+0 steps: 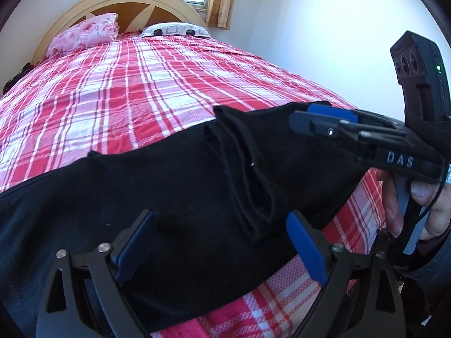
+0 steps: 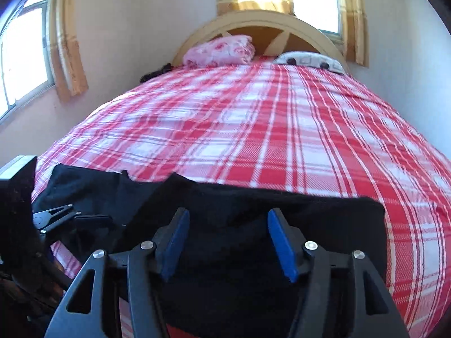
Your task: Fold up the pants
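Black pants point(image 1: 169, 186) lie in a long band across the near end of the red plaid bed point(image 1: 126, 90), with a bunched fold point(image 1: 248, 174) near the middle. My left gripper point(image 1: 222, 236) hangs over them, its blue pads far apart and pressing on nothing. From the right, my right gripper point(image 1: 310, 122) reaches over the pants' right end, held by a hand point(image 1: 417, 205). In the right wrist view the right gripper point(image 2: 228, 239) stands open above the black pants point(image 2: 324, 219), cloth lying beneath the pads. The left gripper point(image 2: 56, 217) shows at the left edge.
A folded pink floral blanket point(image 1: 84, 33) and a white patterned pillow point(image 1: 174, 29) lie by the cream headboard point(image 1: 135, 0). Curtained windows point(image 2: 25, 56) are on the walls; a white wall point(image 1: 324, 42) borders the bed's right side.
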A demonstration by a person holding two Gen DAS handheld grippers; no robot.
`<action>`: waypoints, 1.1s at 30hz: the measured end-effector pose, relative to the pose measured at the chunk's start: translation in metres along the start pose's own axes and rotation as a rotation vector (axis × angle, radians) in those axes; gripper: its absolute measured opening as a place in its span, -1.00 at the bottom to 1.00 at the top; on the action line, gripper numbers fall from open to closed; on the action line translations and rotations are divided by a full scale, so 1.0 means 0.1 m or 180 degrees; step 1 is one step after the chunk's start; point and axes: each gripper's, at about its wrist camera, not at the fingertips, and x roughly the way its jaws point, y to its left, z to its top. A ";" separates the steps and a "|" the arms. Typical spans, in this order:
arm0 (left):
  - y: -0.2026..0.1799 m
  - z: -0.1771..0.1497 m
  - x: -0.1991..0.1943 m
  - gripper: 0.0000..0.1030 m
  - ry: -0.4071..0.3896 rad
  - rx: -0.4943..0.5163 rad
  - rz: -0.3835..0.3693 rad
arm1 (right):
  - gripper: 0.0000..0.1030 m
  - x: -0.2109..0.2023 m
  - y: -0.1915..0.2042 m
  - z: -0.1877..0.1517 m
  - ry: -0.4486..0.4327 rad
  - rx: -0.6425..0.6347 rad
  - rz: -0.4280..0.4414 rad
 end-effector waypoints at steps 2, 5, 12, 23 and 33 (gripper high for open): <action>0.03 -0.02 -0.03 0.87 -0.0008 -0.0010 0.0046 | 0.16 0.06 0.12 0.00 0.0063 -0.0116 0.0041; 0.09 -0.05 -0.09 0.87 -0.0045 -0.0008 0.0104 | 0.16 0.15 0.29 -0.06 0.0184 -0.0304 0.0039; 0.10 -0.16 -0.21 0.87 -0.0217 -0.0038 0.0076 | 0.16 0.11 0.32 -0.06 0.0226 -0.0226 0.0214; 0.09 -0.33 -0.48 0.87 -0.0407 0.0003 0.0141 | -0.21 0.41 0.60 0.10 0.0695 -0.0218 0.0353; 0.26 -0.35 -0.59 0.87 -0.0467 -0.0156 0.0124 | -0.82 0.33 0.75 -0.19 0.0701 -0.0498 0.0332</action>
